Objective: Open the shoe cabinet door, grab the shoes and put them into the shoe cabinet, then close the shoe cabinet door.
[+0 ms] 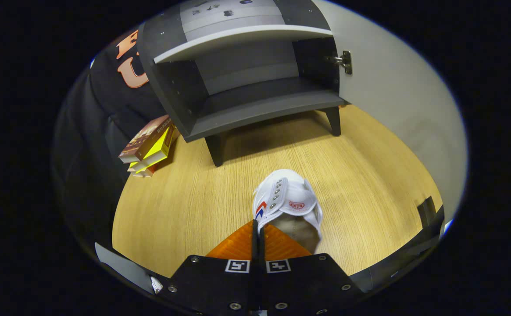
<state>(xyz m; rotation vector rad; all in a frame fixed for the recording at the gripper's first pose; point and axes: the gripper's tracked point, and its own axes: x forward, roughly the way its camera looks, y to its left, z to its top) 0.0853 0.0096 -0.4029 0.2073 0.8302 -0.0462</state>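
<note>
Your hand-held gripper [257, 235] has its 2 fingers pressed together on the collar edge of the white shoe [287, 204]; the shoe hangs off the fingertips, long axis running forward toward the cabinet [255, 109]; the door [391, 109] stands swung open to the right; the lower shelf lies straight ahead, well beyond the shoe; judge the next move as a forward carry.

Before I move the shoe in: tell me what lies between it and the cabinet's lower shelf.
Nothing visible. The tool is shut on the white shoe; bare wooden floor runs ahead to the open cabinet, and its lower shelf looks empty. The books lie off beside the cabinet's far side from the open door.
</note>
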